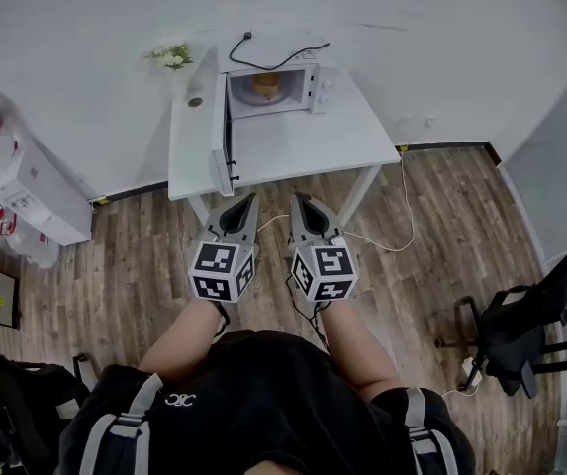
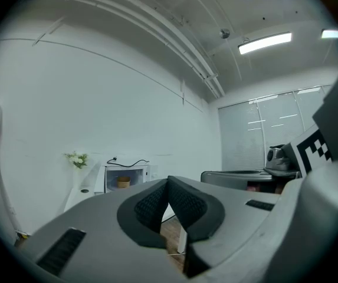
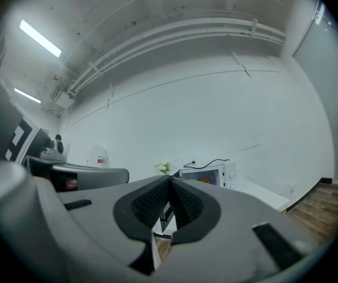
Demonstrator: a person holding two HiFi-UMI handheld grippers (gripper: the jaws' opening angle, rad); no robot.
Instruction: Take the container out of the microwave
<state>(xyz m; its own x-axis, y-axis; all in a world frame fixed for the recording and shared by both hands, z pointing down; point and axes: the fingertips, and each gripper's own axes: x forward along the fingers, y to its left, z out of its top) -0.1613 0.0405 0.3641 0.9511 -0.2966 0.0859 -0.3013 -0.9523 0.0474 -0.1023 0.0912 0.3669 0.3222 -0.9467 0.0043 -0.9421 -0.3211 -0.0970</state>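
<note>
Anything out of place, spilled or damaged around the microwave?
Nothing stands out. The microwave sits on the table with its door open and the container upright inside; no spill is visible. A cable lies loose across its top, which looks ordinary.

A white table [image 1: 293,146] is set against a white wall [image 1: 85,28] on a wooden floor [image 1: 441,226]. White flowers [image 1: 171,57] are seen near its far left corner, and a black cable [image 1: 281,64] is looped along its far edge. A black chair [image 1: 520,334] is parked well apart at the right, a white cabinet [image 1: 36,191] at the left
</note>
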